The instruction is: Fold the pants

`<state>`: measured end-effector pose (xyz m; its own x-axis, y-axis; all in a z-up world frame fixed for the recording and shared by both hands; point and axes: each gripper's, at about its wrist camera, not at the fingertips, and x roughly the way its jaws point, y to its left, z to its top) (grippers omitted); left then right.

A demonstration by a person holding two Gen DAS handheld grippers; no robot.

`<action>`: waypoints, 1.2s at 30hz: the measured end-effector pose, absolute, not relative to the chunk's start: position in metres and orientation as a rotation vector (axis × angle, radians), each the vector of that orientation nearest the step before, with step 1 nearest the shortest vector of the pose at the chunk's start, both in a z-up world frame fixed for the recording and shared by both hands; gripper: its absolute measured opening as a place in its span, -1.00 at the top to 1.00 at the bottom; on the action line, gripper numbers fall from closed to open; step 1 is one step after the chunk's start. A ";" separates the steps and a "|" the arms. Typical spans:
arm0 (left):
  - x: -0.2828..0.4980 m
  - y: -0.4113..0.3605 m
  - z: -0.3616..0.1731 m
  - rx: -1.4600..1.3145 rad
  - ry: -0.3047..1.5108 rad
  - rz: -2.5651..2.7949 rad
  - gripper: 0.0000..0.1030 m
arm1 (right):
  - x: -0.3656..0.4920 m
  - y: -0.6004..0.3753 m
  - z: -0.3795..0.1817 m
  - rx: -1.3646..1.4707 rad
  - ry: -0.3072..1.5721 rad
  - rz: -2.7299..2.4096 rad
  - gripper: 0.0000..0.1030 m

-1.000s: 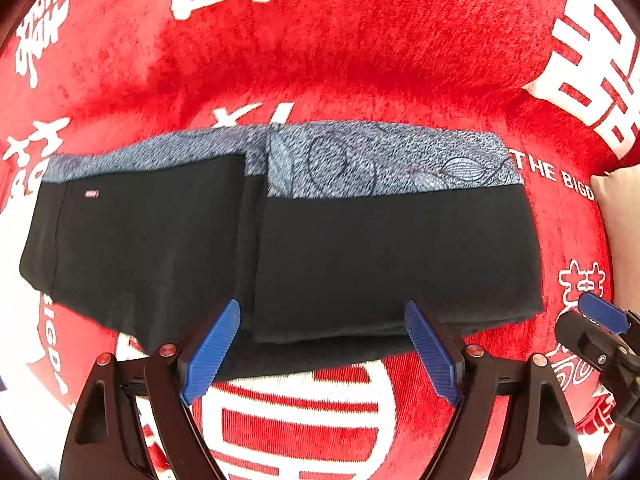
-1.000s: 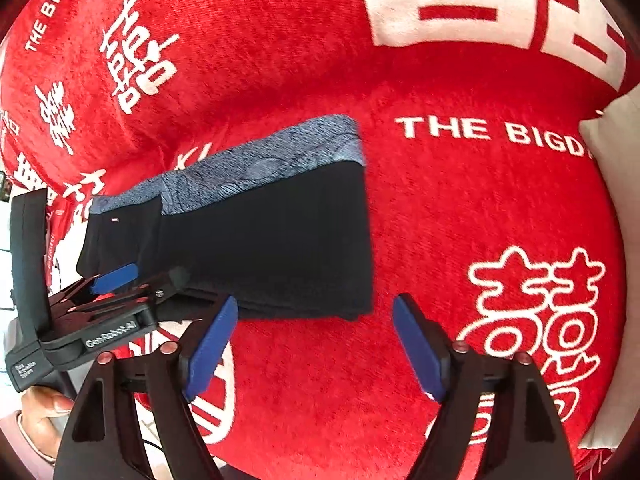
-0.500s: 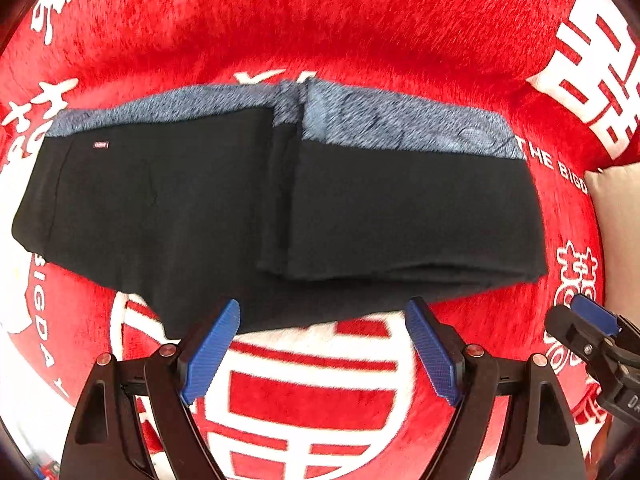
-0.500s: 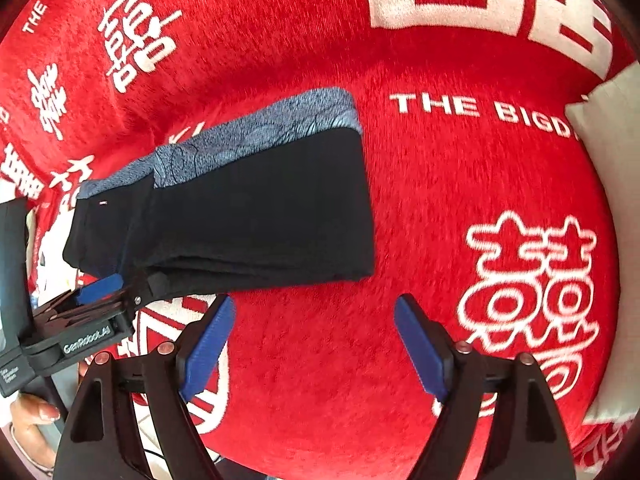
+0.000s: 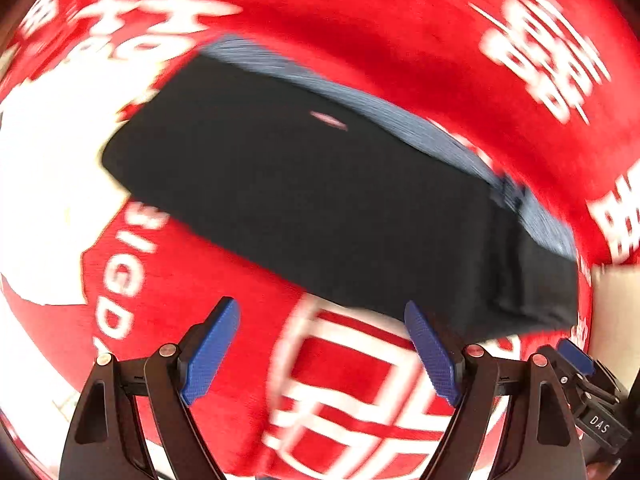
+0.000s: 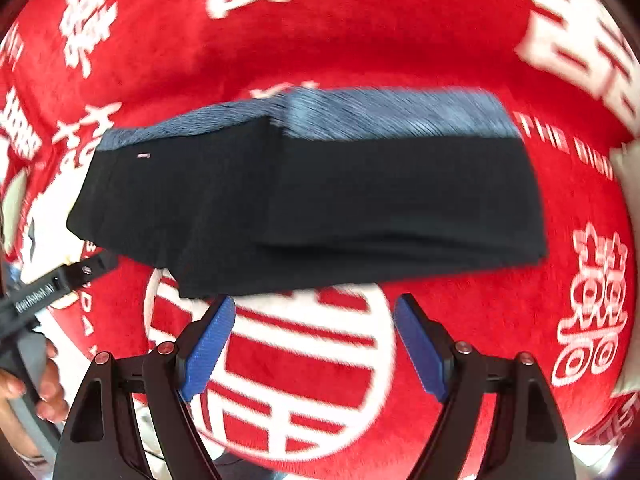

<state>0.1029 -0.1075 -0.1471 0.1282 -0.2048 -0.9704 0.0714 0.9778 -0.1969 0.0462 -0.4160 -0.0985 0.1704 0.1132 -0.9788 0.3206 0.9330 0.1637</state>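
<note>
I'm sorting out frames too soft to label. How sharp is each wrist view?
Left wrist view: heavy motion smear across the folded black pants with grey-blue waistband and red blanket with white lettering; left gripper crisp. Right wrist view: milder blur, lettering streaked; fisheye bends both.

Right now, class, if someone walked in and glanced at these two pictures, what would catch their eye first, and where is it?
The bright red blanket with big white characters fills both views. On its middle lie folded black pants, a grey-blue waistband along their far edge. In the foreground the blue-padded right tool and left tool stand open and empty, short of the pants' near edge.
</note>
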 end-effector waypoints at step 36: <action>0.162 -0.036 -0.202 -0.630 1.216 -0.067 0.50 | 0.089 -0.393 -0.127 0.096 1.386 -0.110 -0.77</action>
<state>0.1618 -0.0364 -0.2019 0.3678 -0.3745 -0.8512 -0.2789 0.8288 -0.4852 0.0893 -0.3930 -0.1269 0.1799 -0.0211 -0.9835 0.1345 0.9909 0.0034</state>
